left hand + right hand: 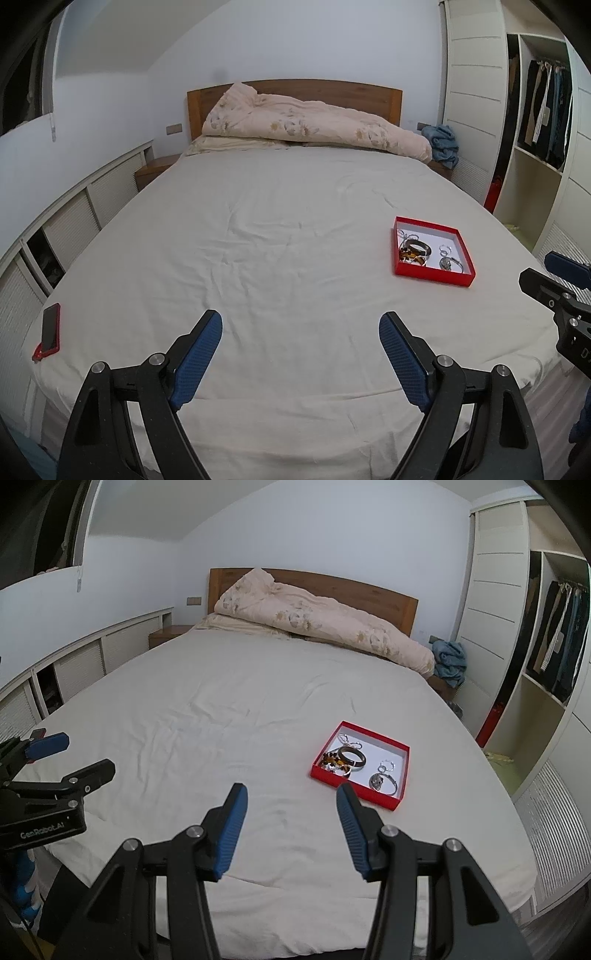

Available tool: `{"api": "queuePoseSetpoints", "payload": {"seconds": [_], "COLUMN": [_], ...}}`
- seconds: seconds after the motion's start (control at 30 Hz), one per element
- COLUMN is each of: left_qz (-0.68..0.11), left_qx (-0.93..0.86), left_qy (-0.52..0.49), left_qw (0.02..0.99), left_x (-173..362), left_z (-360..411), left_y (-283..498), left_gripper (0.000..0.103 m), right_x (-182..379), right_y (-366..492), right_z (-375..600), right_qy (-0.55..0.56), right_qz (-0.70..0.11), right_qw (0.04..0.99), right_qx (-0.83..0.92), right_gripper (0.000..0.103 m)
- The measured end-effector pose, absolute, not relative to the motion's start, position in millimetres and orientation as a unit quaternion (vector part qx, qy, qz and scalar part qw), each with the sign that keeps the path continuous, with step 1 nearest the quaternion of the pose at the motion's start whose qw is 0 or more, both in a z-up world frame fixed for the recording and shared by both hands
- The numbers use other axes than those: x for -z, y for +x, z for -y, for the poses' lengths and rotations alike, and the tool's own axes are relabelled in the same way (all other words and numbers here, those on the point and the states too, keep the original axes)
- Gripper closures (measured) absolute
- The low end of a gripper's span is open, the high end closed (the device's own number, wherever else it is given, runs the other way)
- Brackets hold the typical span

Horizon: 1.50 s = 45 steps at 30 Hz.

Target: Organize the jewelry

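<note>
the red box (395, 805) sits flat on the bed sheet (258, 240), on the right side, near the front edge. one corner points toward the pillows at the far end. inside lie a dark bangle (351, 757), brown beads (332, 762) and small silver rings (386, 765), all close together. they look light, hard and slippery, so pinch a bangle on its rim. the left gripper (301, 330) has its jaws wide apart, holding nothing. the right gripper (291, 803) is partly apart, also holding nothing, near the box.
</note>
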<state>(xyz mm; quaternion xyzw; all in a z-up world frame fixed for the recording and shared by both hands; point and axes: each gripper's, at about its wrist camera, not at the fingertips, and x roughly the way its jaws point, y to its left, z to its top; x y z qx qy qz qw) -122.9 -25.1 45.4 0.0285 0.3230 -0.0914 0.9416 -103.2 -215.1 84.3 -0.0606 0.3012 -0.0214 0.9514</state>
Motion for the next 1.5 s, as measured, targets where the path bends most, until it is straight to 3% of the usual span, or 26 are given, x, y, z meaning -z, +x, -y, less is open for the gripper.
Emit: {"api": "queuePoseSetpoints", "payload": {"seconds": [1.5], "left_qz": [-0.325], "left_qx": [0.099], "left_qy": [0.008], "left_qw": [0.940], "left_x": [-38.9], "left_z": [24.8], "left_y": [-122.0], "left_gripper": [0.012], "right_x": [-51.6], "right_y": [-99.4], "right_z": [236.4], "right_qy": [-0.029], "right_qz": [-0.322], "right_qw": [0.945], "right_qx": [0.053], "right_gripper": [0.054]}}
